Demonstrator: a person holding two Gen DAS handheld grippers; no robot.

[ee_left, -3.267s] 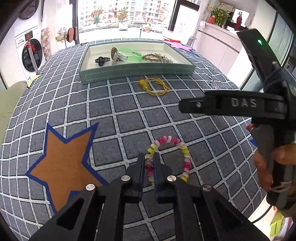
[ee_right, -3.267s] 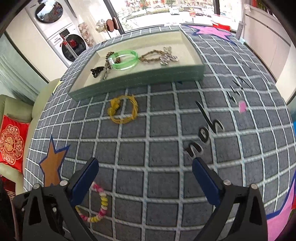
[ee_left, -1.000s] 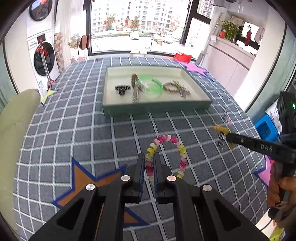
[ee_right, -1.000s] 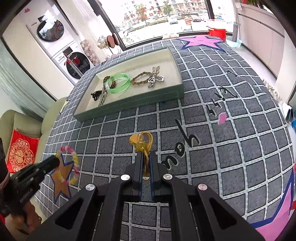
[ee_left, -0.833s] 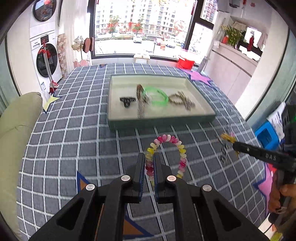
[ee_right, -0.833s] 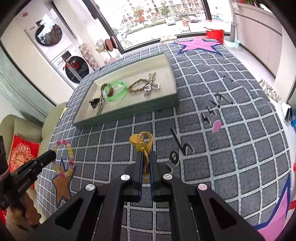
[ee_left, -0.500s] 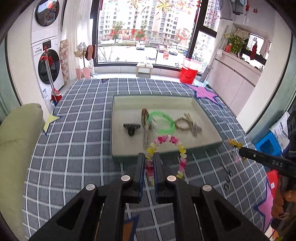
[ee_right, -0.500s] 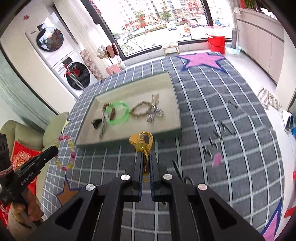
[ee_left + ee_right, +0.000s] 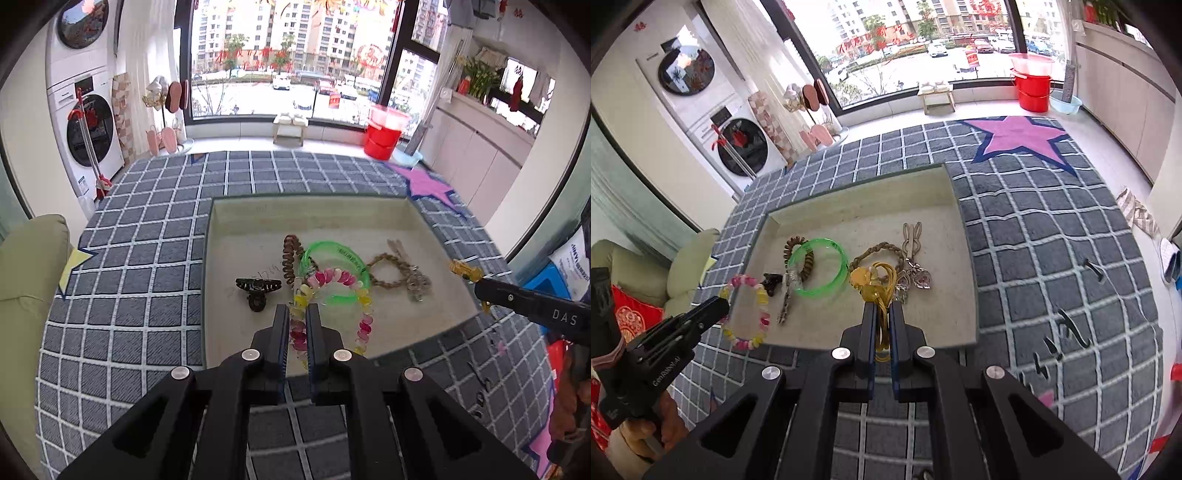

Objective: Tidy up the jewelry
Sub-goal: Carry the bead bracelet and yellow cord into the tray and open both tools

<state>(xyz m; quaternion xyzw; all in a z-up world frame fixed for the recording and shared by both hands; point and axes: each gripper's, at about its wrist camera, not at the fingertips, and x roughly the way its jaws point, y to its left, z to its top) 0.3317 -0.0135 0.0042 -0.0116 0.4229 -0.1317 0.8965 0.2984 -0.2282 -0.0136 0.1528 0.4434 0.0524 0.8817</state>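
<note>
My left gripper point(image 9: 297, 314) is shut on a pink and yellow bead bracelet point(image 9: 343, 277) and holds it above the near part of the green tray point(image 9: 413, 210). My right gripper point(image 9: 882, 314) is shut on a yellow cord bracelet point(image 9: 873, 282) above the tray's point(image 9: 971, 295) near edge. In the tray lie a green bangle point(image 9: 352, 254), a brown bead bracelet point(image 9: 289, 254), a black hair clip point(image 9: 256, 288) and a braided brown bracelet with charms point(image 9: 400, 273). The left gripper point(image 9: 718, 308) shows at the left of the right wrist view, the right gripper point(image 9: 480, 286) at the right of the left wrist view.
The tray sits on a grey checked rug point(image 9: 147, 240) with a pink star point(image 9: 1019, 142). A green sofa point(image 9: 26, 277) is at the left. A washing machine point(image 9: 88, 129), a red bucket point(image 9: 384, 134) and a window stand beyond the rug.
Both grippers picked their bracelets off the rug, rose and moved forward. They now hang over the near part of the tray, which looks closer than before.
</note>
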